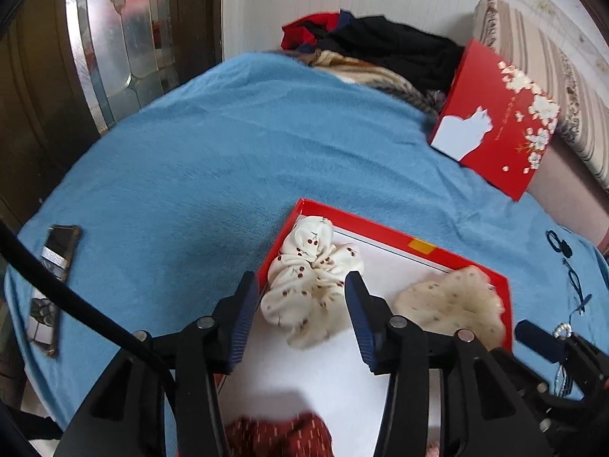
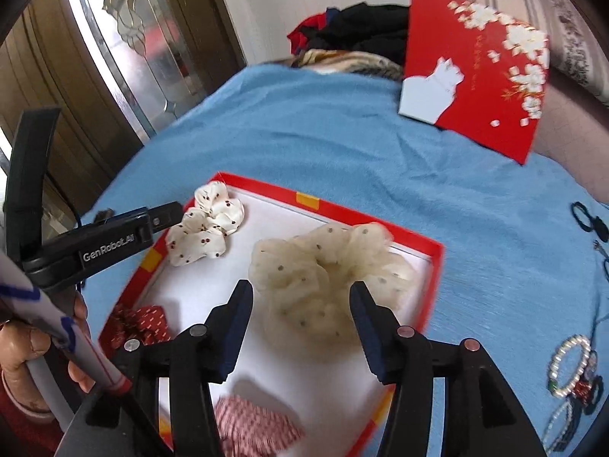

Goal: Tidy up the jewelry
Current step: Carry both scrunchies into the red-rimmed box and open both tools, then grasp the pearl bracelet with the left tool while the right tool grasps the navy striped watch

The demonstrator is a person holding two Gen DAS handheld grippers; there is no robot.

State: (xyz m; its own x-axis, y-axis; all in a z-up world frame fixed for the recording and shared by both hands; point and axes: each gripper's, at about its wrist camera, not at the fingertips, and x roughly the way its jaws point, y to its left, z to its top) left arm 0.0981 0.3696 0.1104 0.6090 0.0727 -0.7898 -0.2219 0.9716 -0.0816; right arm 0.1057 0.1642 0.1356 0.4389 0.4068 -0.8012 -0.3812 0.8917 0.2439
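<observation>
I find my left gripper (image 1: 302,297) with jaws apart, roughly half spread; the cherry-print scrunchie (image 1: 308,278) lies between the pads in the left wrist view, and I see no pad pressing on it; it rests on the white floor of the red tray (image 1: 384,228) at the tray's far left corner. My right gripper (image 2: 300,308) likewise has jaws apart at about half spread; the cream dotted organza scrunchie (image 2: 327,270) sits between and just beyond the tips, loose on the tray floor, not clamped.

Nearest the cameras, inside the tray: a dark red patterned scrunchie (image 2: 141,323) at the near left wall, and a red-and-white checked scrunchie (image 2: 255,430) at the near edge, partly hidden behind the right gripper's frame.

In the right wrist view, a person's hand (image 2: 23,354) grips the left device's handle at far left.

Outside the tray, on the blue blanket (image 1: 213,160) covering the bed: a pearl bracelet (image 2: 571,365) and further beaded pieces to the right, near the tray; black hair ties (image 2: 588,217) further right; a phone (image 1: 61,247) to the left.

Further off: the red lid (image 1: 498,122), printed with a white cat and blossoms, leaning tilted; behind it a heap of dark clothing (image 1: 384,42) against the wall.
</observation>
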